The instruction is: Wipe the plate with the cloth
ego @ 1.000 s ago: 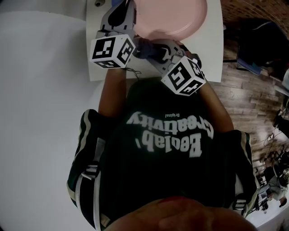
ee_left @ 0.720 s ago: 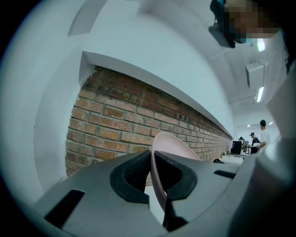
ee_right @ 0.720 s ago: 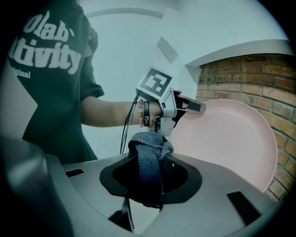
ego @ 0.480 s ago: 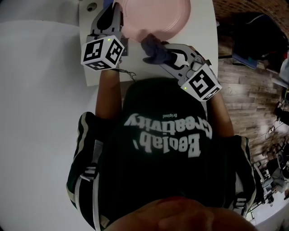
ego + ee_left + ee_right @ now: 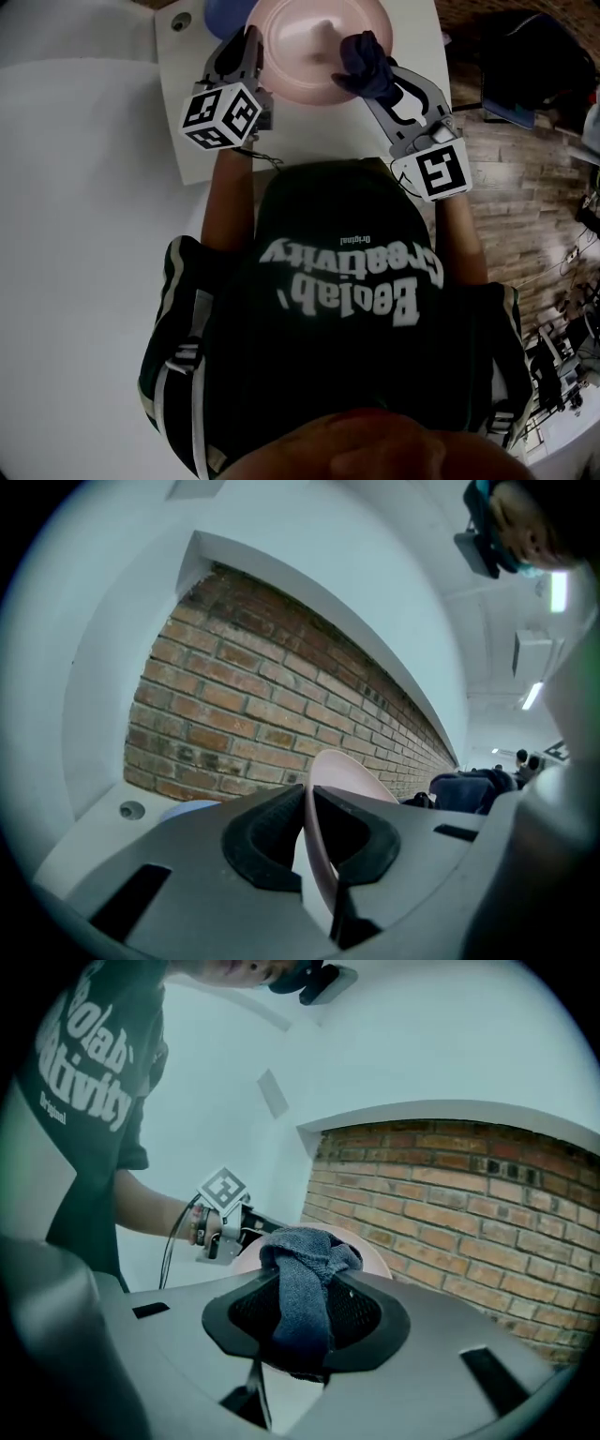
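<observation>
Head view, smooth round pink plate, bunched dark cloth, seemingly knitted.

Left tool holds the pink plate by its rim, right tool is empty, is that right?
No. The right tool isn't empty: the right gripper view shows it clamped on a dark blue cloth. The left tool does hold the pink plate by its rim.
</observation>
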The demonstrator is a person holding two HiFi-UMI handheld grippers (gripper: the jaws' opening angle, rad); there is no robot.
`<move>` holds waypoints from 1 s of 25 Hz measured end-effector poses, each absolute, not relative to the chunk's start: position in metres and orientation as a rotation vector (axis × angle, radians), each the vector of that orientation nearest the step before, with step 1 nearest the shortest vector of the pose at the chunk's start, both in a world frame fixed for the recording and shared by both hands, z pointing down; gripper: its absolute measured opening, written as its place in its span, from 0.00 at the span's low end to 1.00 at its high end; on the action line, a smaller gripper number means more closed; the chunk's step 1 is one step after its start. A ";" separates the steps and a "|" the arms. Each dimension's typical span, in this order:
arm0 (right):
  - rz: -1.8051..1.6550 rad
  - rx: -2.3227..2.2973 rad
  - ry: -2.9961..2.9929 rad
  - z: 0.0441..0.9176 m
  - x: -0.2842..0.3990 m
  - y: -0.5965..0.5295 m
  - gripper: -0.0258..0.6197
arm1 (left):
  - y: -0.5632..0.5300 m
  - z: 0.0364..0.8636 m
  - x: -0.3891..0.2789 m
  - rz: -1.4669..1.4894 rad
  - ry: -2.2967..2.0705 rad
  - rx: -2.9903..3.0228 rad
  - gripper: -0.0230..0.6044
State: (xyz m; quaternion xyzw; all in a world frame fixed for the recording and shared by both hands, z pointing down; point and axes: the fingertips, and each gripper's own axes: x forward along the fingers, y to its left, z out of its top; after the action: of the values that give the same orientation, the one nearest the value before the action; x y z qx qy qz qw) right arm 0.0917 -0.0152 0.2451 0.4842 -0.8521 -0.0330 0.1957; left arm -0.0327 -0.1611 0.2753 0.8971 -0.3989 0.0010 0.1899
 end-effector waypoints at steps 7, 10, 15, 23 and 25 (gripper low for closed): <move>-0.019 1.427 -2.346 0.258 0.108 -0.015 0.23 | -0.144 0.338 -0.014 0.190 -1.029 2.480 0.07; -0.012 1.402 -2.347 0.265 0.118 -0.016 0.23 | -0.141 0.374 -0.006 0.257 -0.987 2.399 0.08; 0.000 1.410 -2.319 0.266 0.126 -0.018 0.23 | -0.135 0.424 -0.009 0.344 -0.968 2.260 0.08; -0.001 1.390 -2.261 0.275 0.132 -0.015 0.23 | -0.124 0.467 -0.011 0.528 -1.000 2.241 0.08; -0.010 1.379 -2.255 0.276 0.132 -0.014 0.23 | -0.123 0.480 -0.015 0.583 -1.033 2.213 0.07</move>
State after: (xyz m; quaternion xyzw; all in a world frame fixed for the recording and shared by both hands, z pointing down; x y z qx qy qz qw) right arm 0.1317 -0.0140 0.2756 0.5055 -0.8268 -0.0036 0.2466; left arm -0.0151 -0.1235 0.4796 0.8379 -0.3913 0.2206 0.3101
